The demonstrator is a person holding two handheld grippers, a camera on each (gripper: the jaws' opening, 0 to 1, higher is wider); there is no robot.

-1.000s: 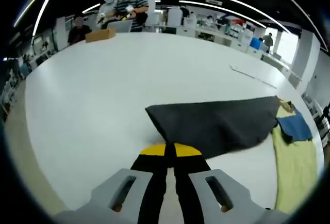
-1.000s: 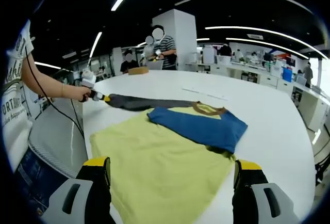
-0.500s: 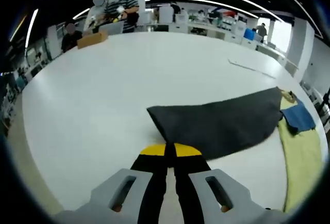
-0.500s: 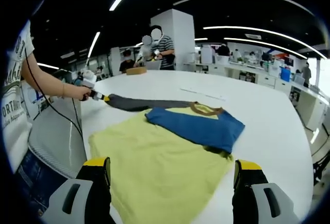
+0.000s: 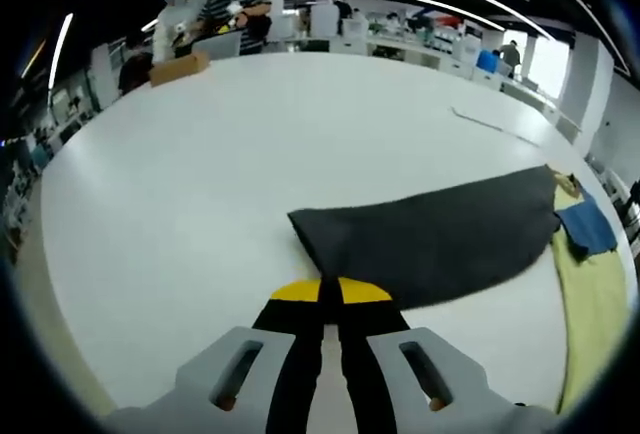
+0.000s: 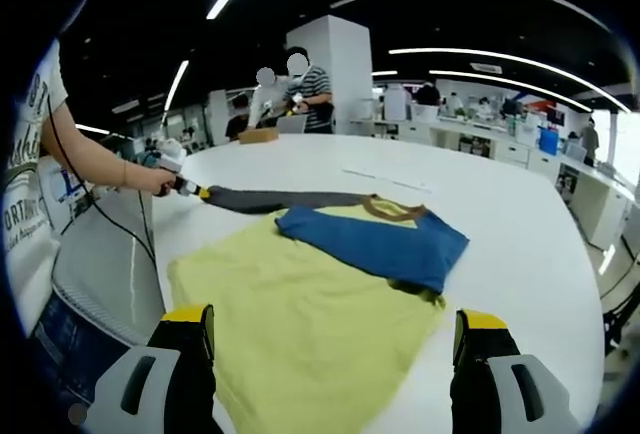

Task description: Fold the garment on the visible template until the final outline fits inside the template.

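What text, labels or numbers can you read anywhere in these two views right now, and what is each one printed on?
"ORT": partial dark print on the person's white T-shirt at the edge of the right gripper view; the rest is cut off.
More print higher on that shirt: too blurred to read.
Black-and-yellow left gripper, dark grey sleeve, yellow garment, blue folded part, brown cardboard box: no readable marks.
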